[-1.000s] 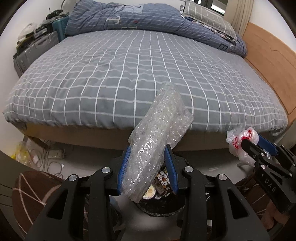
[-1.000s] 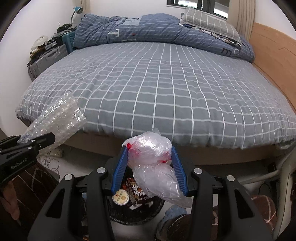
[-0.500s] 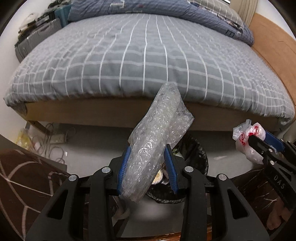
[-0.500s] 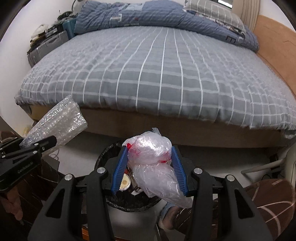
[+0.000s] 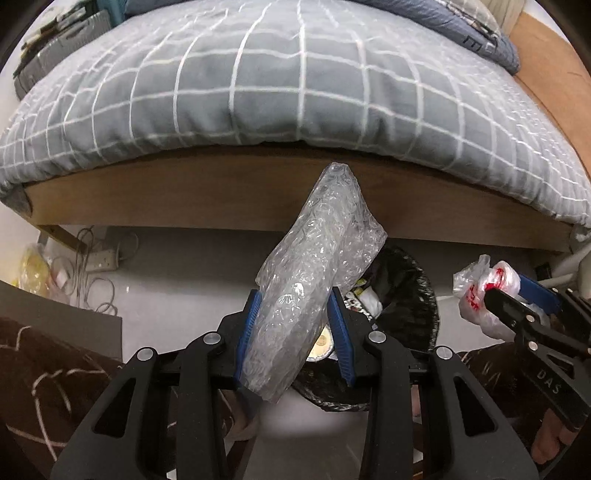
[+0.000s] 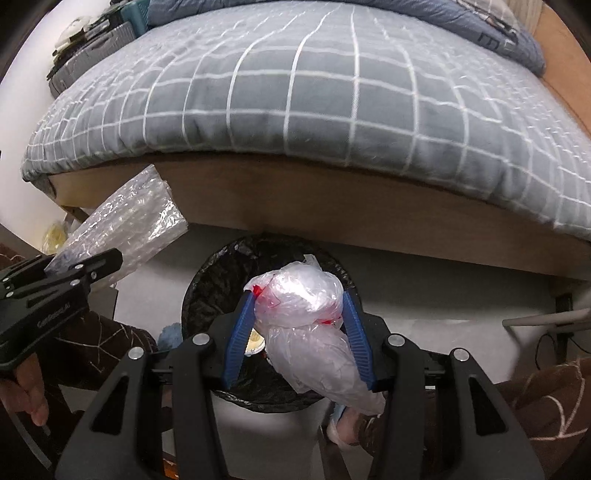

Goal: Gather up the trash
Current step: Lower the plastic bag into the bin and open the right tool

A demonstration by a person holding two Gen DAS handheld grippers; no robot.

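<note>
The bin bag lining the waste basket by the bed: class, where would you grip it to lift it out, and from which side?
Grip the black bin bag at its folded-over rim, coming from above. The rim is the only loose, thin edge that jaws can pinch; the opening faces up and trash fills the middle. The side away from the bed looks clearest.

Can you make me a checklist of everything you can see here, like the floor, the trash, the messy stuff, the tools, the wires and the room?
Surface: pale floor, bare near the bin.
Job's things: bubble wrap and a clear plastic bag with red marks; black-lined trash bin below, already holding wrappers.
Clutter: yellowish bag by the bed corner; piled items beside the bed.
Grippers: left tool shut on the bubble wrap; right tool shut on the plastic bag, over the bin.
Cables: power strip with tangled white cords.
Surroundings: bed with grey checked cover, wooden frame.
</note>
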